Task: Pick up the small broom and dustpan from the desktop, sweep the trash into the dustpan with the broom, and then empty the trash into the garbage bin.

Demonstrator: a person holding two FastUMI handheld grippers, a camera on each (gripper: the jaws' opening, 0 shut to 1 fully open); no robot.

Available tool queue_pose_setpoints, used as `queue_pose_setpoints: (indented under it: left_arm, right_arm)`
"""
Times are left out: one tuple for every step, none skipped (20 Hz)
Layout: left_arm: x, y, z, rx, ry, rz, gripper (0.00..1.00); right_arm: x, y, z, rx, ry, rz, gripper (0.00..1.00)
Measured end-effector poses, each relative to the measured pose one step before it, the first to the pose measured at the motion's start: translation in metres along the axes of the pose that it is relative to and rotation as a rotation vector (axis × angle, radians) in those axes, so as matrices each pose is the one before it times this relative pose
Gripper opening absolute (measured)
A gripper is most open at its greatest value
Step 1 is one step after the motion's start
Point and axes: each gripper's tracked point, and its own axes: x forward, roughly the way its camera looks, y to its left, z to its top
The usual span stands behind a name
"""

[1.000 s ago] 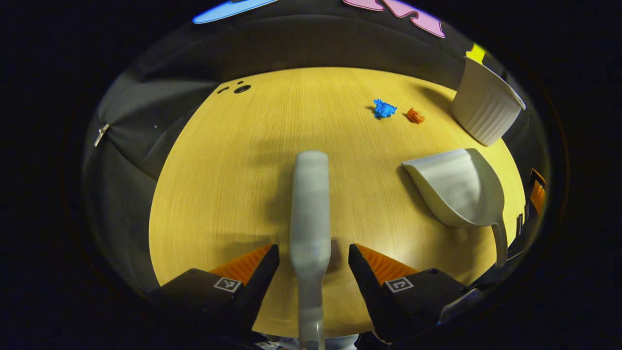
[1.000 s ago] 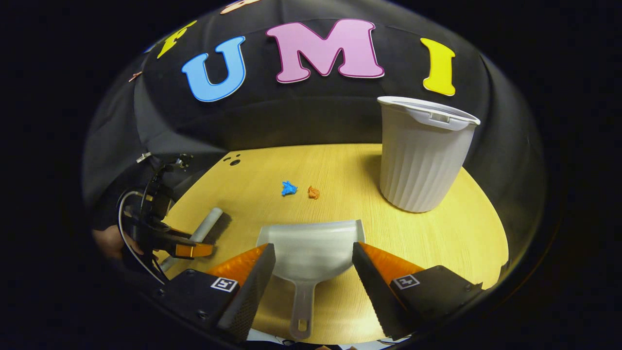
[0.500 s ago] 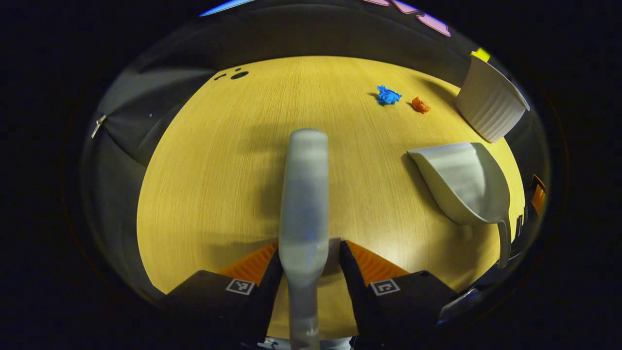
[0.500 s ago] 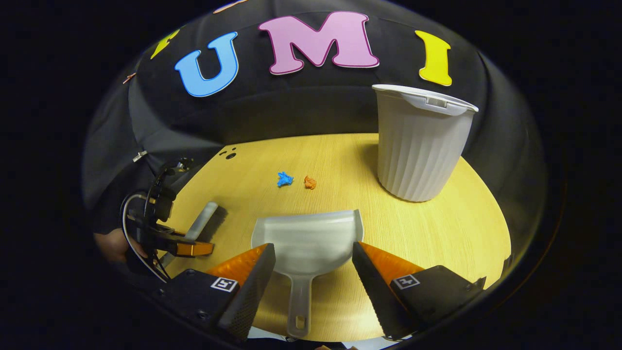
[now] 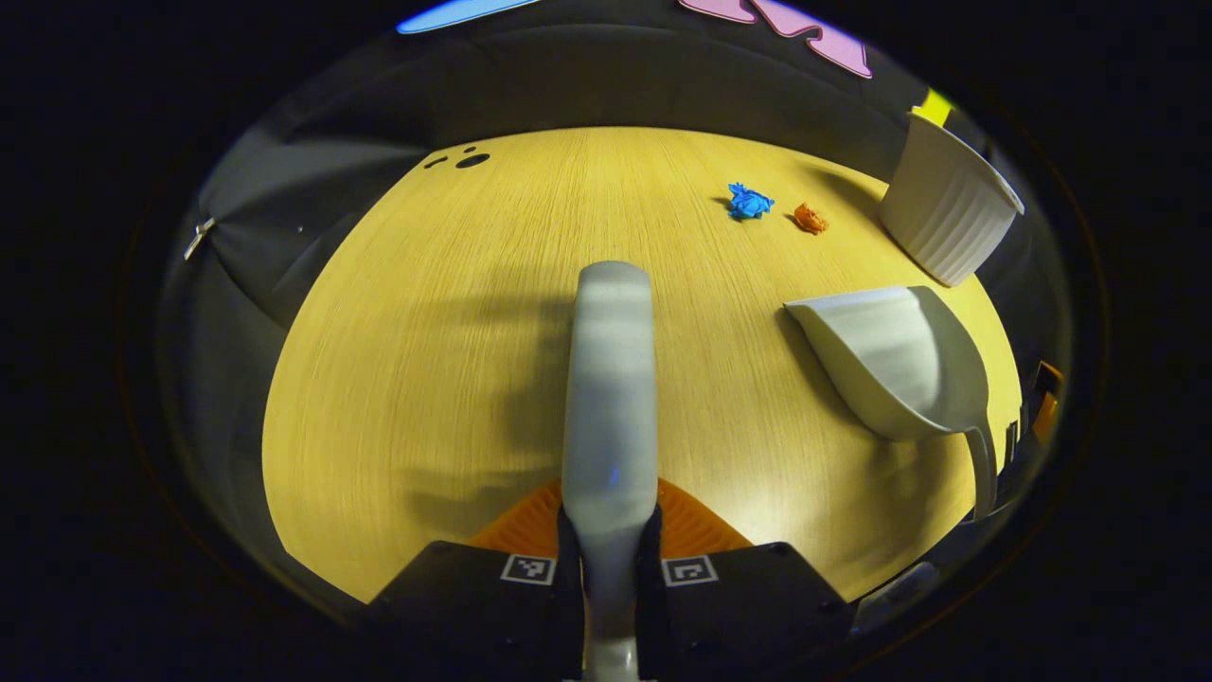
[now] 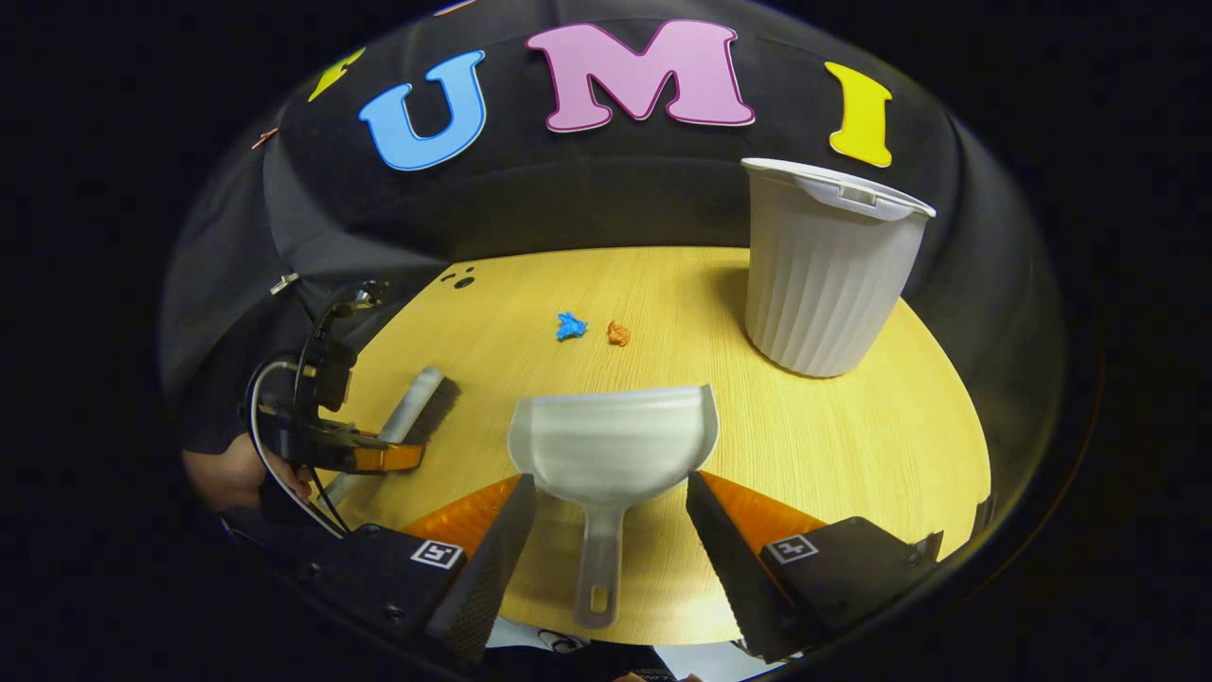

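The grey broom [image 5: 609, 379] lies on the yellow wooden desktop [image 5: 436, 360], pointing away from me, and my left gripper [image 5: 609, 559] is shut on its handle. From the right gripper view the broom [image 6: 409, 407] and the left gripper [image 6: 365, 457] appear at the left. The white dustpan [image 6: 611, 445] lies flat, its handle running back between the fingers of my open right gripper [image 6: 606, 530], which do not touch it. The dustpan [image 5: 900, 360] also sits at the right of the left gripper view. Blue trash [image 6: 569, 326] and orange trash [image 6: 618, 333] lie beyond the pan.
A white ribbed garbage bin [image 6: 824, 275] stands upright at the back right of the desktop, also seen as the bin [image 5: 947, 213] in the left gripper view. A hand [image 6: 237, 478] holds the left gripper. Small dark holes [image 5: 471, 161] mark the far left of the desktop.
My left gripper has closed from open onto the broom handle. The right gripper has pulled back a little, so more of the dustpan handle now shows between its fingers.
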Motion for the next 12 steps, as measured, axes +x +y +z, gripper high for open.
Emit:
queue_pose_setpoints:
  left_arm:
    - [-0.00458,0.0006,-0.00273,-0.00319,-0.0113,-0.00456,0.25]
    - [-0.00536,0.00083,-0.00103,0.00055,-0.01875,-0.00402,0.27]
    - [-0.00528,0.00153,-0.00186,0.0037,-0.00994,0.00023,0.25]
    - [-0.00721,0.00182,-0.00309,0.00001,-0.01405,0.0032,0.24]
    - [-0.00752,0.0003,-0.00128,-0.00665,-0.01393,-0.0057,0.25]
    - [-0.00772,0.00042,-0.00095,-0.00997,-0.01699,-0.0035,0.24]
    - [-0.00868,0.00173,-0.00091,-0.01186,-0.01876,-0.00191,0.24]
    - [-0.00927,0.00091,-0.00156,-0.01071,-0.01537,-0.00381,0.24]
    - [-0.00973,0.00135,-0.00185,-0.00632,-0.01463,-0.00175,0.24]
    - [-0.00974,0.00342,-0.00209,-0.00204,-0.01684,0.00233,0.24]
    - [-0.00857,0.00366,-0.00234,-0.00451,-0.01279,0.00509,0.24]
    - [-0.00825,0.00287,-0.00402,-0.01065,-0.00952,0.00243,0.24]
  right_arm:
    - [-0.00327,0.00111,-0.00199,0.0019,0.0072,0.00154,0.99]
    - [-0.00256,0.002,-0.00216,0.00032,0.00325,-0.00001,0.99]
    - [-0.0023,0.00006,-0.0016,-0.00503,0.00323,-0.00545,0.99]
    - [-0.00211,0.00008,-0.00228,-0.00644,0.00368,-0.00516,0.99]
    - [-0.00174,0.00082,-0.00192,-0.00314,0.00402,-0.00188,0.99]
    - [-0.00055,0.00233,-0.0024,0.00076,0.00659,0.00147,0.99]
    - [-0.00052,0.00126,-0.00143,0.00346,0.00542,-0.00239,0.99]
    - [0.00096,-0.00182,-0.00429,-0.00211,0.01814,-0.01638,0.99]
    - [0.00126,-0.00328,-0.00406,-0.00122,0.02122,-0.02315,0.99]
    - [0.00267,-0.00146,-0.00128,0.01459,0.00516,-0.01608,0.99]
    - [0.00349,0.00179,-0.00308,0.02113,0.01649,-0.00025,0.99]
    - [0.00375,0.00283,-0.00646,0.01871,0.02349,0.00562,0.99]
